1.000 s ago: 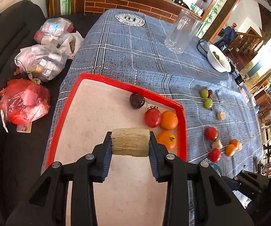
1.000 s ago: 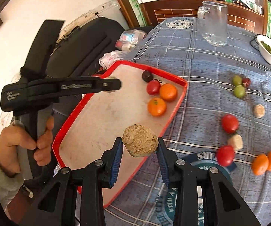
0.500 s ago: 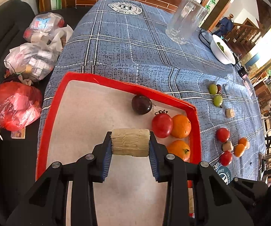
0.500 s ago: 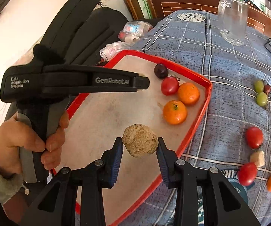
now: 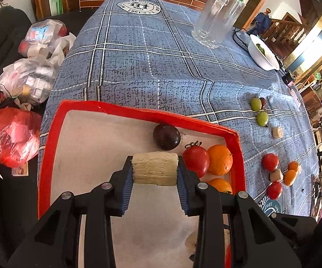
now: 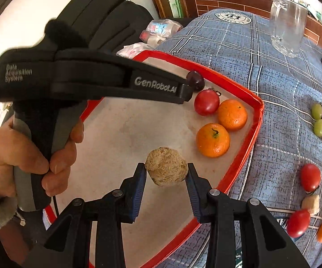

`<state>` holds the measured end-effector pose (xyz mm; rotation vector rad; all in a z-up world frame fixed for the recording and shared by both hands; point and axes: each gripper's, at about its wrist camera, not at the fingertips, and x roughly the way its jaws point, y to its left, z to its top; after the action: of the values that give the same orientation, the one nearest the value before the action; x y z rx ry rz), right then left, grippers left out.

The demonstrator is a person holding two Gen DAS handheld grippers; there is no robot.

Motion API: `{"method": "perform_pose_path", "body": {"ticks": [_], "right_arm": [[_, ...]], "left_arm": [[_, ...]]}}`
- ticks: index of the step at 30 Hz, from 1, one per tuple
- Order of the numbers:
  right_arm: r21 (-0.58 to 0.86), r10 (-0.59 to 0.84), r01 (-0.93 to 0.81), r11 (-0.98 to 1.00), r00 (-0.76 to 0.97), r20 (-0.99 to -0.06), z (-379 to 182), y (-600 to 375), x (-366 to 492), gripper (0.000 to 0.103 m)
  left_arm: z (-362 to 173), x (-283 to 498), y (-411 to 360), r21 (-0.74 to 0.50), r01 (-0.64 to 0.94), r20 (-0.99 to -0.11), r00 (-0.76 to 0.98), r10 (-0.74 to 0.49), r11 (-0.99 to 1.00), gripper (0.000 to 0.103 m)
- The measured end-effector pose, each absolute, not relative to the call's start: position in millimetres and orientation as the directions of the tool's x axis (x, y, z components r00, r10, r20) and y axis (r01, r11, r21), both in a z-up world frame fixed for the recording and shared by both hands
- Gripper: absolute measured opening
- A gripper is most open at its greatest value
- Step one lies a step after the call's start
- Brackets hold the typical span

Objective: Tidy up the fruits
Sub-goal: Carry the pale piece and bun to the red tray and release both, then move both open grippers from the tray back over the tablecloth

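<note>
A red-rimmed tray [image 5: 49,138] [image 6: 253,131] lies on the blue checked cloth. In it sit a dark plum [image 5: 166,136] [image 6: 195,80], a red tomato [image 5: 195,160] [image 6: 206,102] and two oranges [image 5: 219,159] [image 6: 232,114]. My left gripper [image 5: 155,173] is shut on a pale fibrous cylinder piece [image 5: 154,169], held above the tray just in front of the plum. My right gripper [image 6: 166,174] is shut on a tan fibrous chunk [image 6: 166,166], above the tray's near part. Loose tomatoes [image 6: 310,177], small oranges [image 5: 289,177], green grapes [image 5: 262,118] and tan pieces [image 5: 276,132] lie on the cloth right of the tray.
A glass pitcher [image 5: 217,20] and a white bowl [image 5: 262,53] stand at the far side of the table. Plastic bags [image 5: 24,80] lie on a dark sofa to the left. A hand [image 6: 22,156] holds the left tool across the right wrist view.
Both grippers have sunk and come forward over the tray, still shut on their pieces. The tray and its fruits look larger and nearer in both views.
</note>
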<state>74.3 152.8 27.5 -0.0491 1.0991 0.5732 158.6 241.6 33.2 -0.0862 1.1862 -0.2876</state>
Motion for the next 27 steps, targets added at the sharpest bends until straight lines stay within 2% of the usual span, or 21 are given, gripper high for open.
{"method": "perform_pose_path", "body": {"ticks": [13, 14, 15, 17, 27], "right_arm": [[0.235, 0.390, -0.425, 0.874, 0.326, -0.861, 20.5, 147.0, 72.4, 0.038], [0.239, 0.394, -0.425, 0.873, 0.326, -0.859, 21.2, 146.9, 72.0, 0.039], [0.241, 0.396, -0.425, 0.872, 0.326, -0.858, 20.8, 147.1, 75.1, 0.039], [0.240, 0.395, -0.426, 0.872, 0.324, -0.860, 21.9, 145.7, 76.3, 0.039], [0.251, 0.428, -0.450, 0.857, 0.353, -0.832, 50.5, 128.3, 55.7, 0.045]], "left_arm": [[32.8, 160.1, 242.0, -0.233, 0.132, -0.901, 0.344, -0.265, 0.963, 0.033], [33.2, 159.5, 242.2, -0.229, 0.130, -0.902, 0.345, -0.260, 0.965, 0.036], [33.3, 159.1, 242.1, -0.228, 0.129, -0.902, 0.346, -0.259, 0.965, 0.045], [34.4, 157.5, 243.4, -0.226, 0.119, -0.901, 0.353, -0.254, 0.967, 0.054], [45.5, 148.4, 254.6, -0.248, 0.066, -0.885, 0.390, -0.254, 0.966, 0.055]]}}
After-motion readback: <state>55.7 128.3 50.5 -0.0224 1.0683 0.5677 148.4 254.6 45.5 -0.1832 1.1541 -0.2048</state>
